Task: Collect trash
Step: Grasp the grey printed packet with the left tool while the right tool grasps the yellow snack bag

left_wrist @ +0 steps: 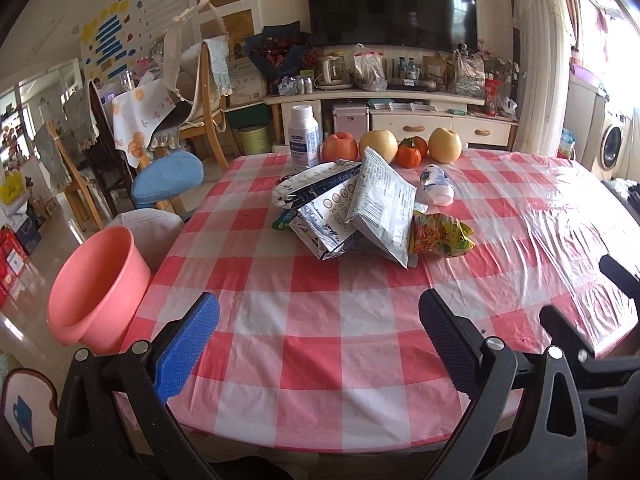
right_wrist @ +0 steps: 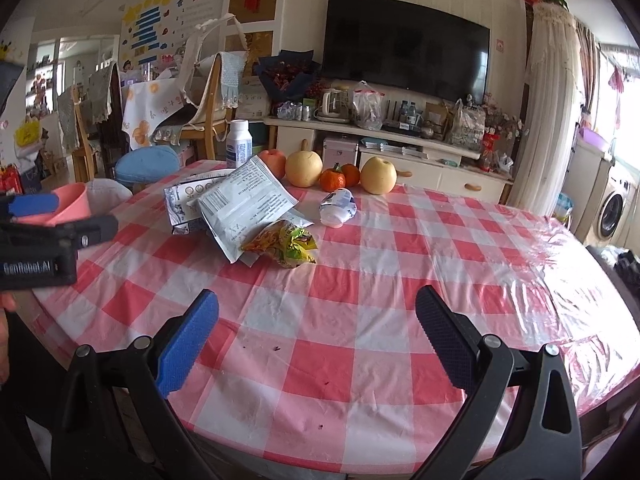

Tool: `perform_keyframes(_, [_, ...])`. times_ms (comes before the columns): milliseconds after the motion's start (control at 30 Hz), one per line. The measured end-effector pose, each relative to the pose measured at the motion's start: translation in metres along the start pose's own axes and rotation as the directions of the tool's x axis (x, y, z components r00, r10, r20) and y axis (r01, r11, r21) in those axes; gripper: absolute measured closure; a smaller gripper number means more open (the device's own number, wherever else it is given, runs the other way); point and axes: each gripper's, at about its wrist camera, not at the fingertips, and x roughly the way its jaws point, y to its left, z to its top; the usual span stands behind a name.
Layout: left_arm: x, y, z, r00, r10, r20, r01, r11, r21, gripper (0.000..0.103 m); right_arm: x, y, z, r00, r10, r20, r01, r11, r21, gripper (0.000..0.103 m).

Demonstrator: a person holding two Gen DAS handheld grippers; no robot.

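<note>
Left gripper (left_wrist: 318,344): spread wide, empty, low over near table edge.
Right gripper (right_wrist: 316,344): likewise wide apart, holding nothing.
Trash: silver pouch (left_wrist: 382,204) atop milk carton (left_wrist: 320,216), snack wrapper (left_wrist: 440,236) beside, mid-table.
Handling: probably light, crinkly, slippery; pinch a flat edge.
Bin: pink bucket (left_wrist: 96,280), off left edge.

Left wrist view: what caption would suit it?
Open left gripper faces a wrapper pile on the checked tablecloth, pink bin alongside.

A lived-in home living room; a big television (left_wrist: 391,2) hangs above a cluttered white cabinet (left_wrist: 400,120); a dining table (right_wrist: 360,320) wears checked cloth; wooden chairs (left_wrist: 204,92); a washing machine (left_wrist: 612,144) stands by the window.
</note>
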Motion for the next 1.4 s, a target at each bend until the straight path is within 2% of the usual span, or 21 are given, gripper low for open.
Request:
perform_keyframes(167, [0.003, -0.007, 0.003, 1.0, 0.005, 0.011, -0.006, 0.998, 0.057, 0.005, 0.018, -0.024, 0.004, 0.995, 0.091, -0.031, -0.086, 0.987, 0.136, 0.004])
perform_keyframes(233, [0.005, -0.011, 0.008, 1.0, -0.018, 0.011, 0.017, 0.996, 0.09, 0.005, 0.029, -0.034, 0.005, 0.991, 0.124, -0.047, -0.112, 0.973, 0.2, 0.004])
perform_keyframes(367, [0.014, -0.022, 0.019, 0.997, -0.069, -0.026, 0.072, 0.982, 0.176, 0.005, 0.047, -0.044, 0.01, 0.982, 0.181, -0.058, -0.161, 0.954, 0.251, 0.004])
perform_keyframes(567, [0.047, -0.038, 0.039, 0.994, -0.06, -0.086, 0.083, 0.953, 0.292, 0.005, 0.08, -0.052, 0.016, 0.953, 0.287, -0.094, -0.246, 0.919, 0.308, 0.005])
perform_keyframes(600, [0.052, -0.041, 0.043, 0.993, -0.066, -0.098, 0.093, 0.945, 0.312, 0.005, 0.088, -0.053, 0.017, 0.945, 0.31, -0.104, -0.262, 0.909, 0.322, 0.008])
perform_keyframes(633, [0.059, -0.042, 0.047, 0.991, -0.072, -0.113, 0.105, 0.941, 0.321, 0.005, 0.092, -0.054, 0.018, 0.941, 0.321, -0.107, -0.271, 0.905, 0.327, 0.018])
perform_keyframes(667, [0.063, -0.042, 0.05, 0.99, -0.07, -0.123, 0.107, 0.94, 0.324, 0.005, 0.097, -0.054, 0.019, 0.936, 0.333, -0.115, -0.28, 0.902, 0.329, 0.023])
perform_keyframes(700, [0.071, -0.041, 0.056, 0.988, -0.066, -0.137, 0.107, 0.941, 0.32, 0.005, 0.105, -0.054, 0.021, 0.931, 0.342, -0.131, -0.285, 0.9, 0.329, 0.028])
perform_keyframes(767, [0.085, -0.037, 0.064, 0.981, -0.084, -0.173, 0.132, 0.948, 0.288, 0.005, 0.12, -0.053, 0.023, 0.915, 0.37, -0.163, -0.3, 0.892, 0.337, 0.028])
perform_keyframes(867, [0.102, -0.028, 0.071, 0.962, -0.144, -0.233, 0.189, 0.965, 0.183, 0.005, 0.134, -0.052, 0.025, 0.903, 0.391, -0.179, -0.316, 0.885, 0.341, 0.028])
perform_keyframes(933, [0.109, -0.025, 0.072, 0.949, -0.186, -0.253, 0.223, 0.967, 0.126, 0.005, 0.144, -0.049, 0.027, 0.885, 0.426, -0.187, -0.346, 0.871, 0.349, 0.028])
perform_keyframes(1067, [0.124, -0.031, 0.077, 0.941, -0.212, -0.265, 0.248, 0.962, 0.112, 0.006, 0.159, -0.05, 0.028, 0.857, 0.475, -0.2, -0.376, 0.842, 0.388, 0.028])
perform_keyframes(1133, [0.136, -0.033, 0.08, 0.945, -0.186, -0.268, 0.226, 0.966, 0.127, 0.015, 0.165, -0.052, 0.029, 0.849, 0.49, -0.2, -0.382, 0.829, 0.408, 0.028])
perform_keyframes(1167, [0.141, -0.034, 0.082, 0.944, -0.181, -0.276, 0.221, 0.967, 0.123, 0.028, 0.168, -0.053, 0.029, 0.846, 0.494, -0.201, -0.382, 0.825, 0.417, 0.028])
perform_keyframes(1200, [0.148, -0.032, 0.083, 0.938, -0.186, -0.292, 0.224, 0.969, 0.102, 0.032, 0.17, -0.055, 0.03, 0.843, 0.5, -0.2, -0.385, 0.819, 0.426, 0.028])
perform_keyframes(1267, [0.157, -0.03, 0.086, 0.929, -0.205, -0.307, 0.236, 0.969, 0.069, 0.032, 0.174, -0.057, 0.03, 0.838, 0.507, -0.2, -0.386, 0.811, 0.44, 0.028])
perform_keyframes(1367, [0.165, -0.035, 0.091, 0.928, -0.223, -0.298, 0.255, 0.964, 0.073, 0.032, 0.181, -0.058, 0.028, 0.824, 0.525, -0.215, -0.385, 0.795, 0.468, 0.028])
perform_keyframes(1400, [0.166, -0.037, 0.093, 0.926, -0.234, -0.295, 0.267, 0.961, 0.075, 0.032, 0.183, -0.057, 0.027, 0.819, 0.528, -0.222, -0.382, 0.793, 0.475, 0.031])
